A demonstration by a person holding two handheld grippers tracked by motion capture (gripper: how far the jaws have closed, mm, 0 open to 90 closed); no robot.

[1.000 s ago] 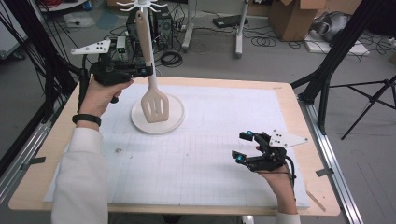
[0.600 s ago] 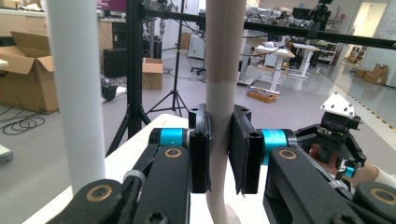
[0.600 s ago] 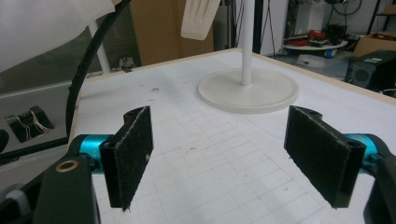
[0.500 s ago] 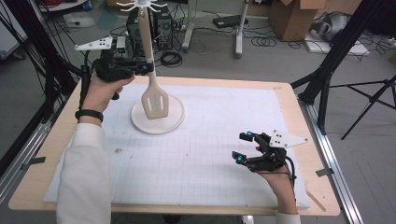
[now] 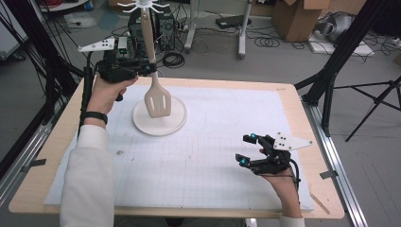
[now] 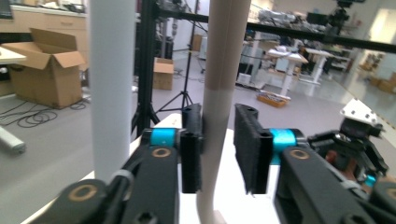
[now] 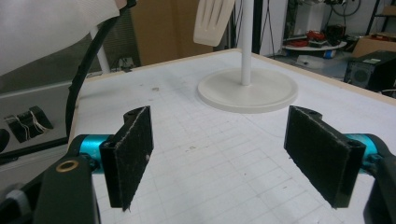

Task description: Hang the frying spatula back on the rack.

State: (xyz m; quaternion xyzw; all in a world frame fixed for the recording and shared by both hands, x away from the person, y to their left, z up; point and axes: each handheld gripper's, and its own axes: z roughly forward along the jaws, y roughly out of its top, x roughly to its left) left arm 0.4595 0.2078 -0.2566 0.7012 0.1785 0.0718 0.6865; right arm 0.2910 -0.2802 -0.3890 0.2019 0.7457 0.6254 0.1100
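A white hook stand (image 5: 160, 124) rises from a round base at the table's back left, and its pole (image 6: 109, 84) shows beside the jaws in the left gripper view. A cream slotted spatula (image 5: 157, 100) hangs upright along the stand, blade just above the base and handle top at the hooks (image 5: 142, 5). My left gripper (image 5: 147, 69) straddles the spatula handle (image 6: 217, 70): one pad touches it and a narrow gap shows at the other. My right gripper (image 5: 247, 149) is wide open with nothing in it, low over the table's front right, and it (image 7: 219, 154) faces the stand base (image 7: 247, 88).
A white gridded mat (image 5: 222, 142) covers the wooden table (image 5: 56, 142). Black frame posts (image 5: 331, 71) stand at the table's back corners. Cables, a cardboard box (image 5: 293, 14) and computer gear lie on the floor beyond the far edge.
The left gripper raised the spatula a little along the stand, so the blade sits higher above the base. The right gripper has not moved.
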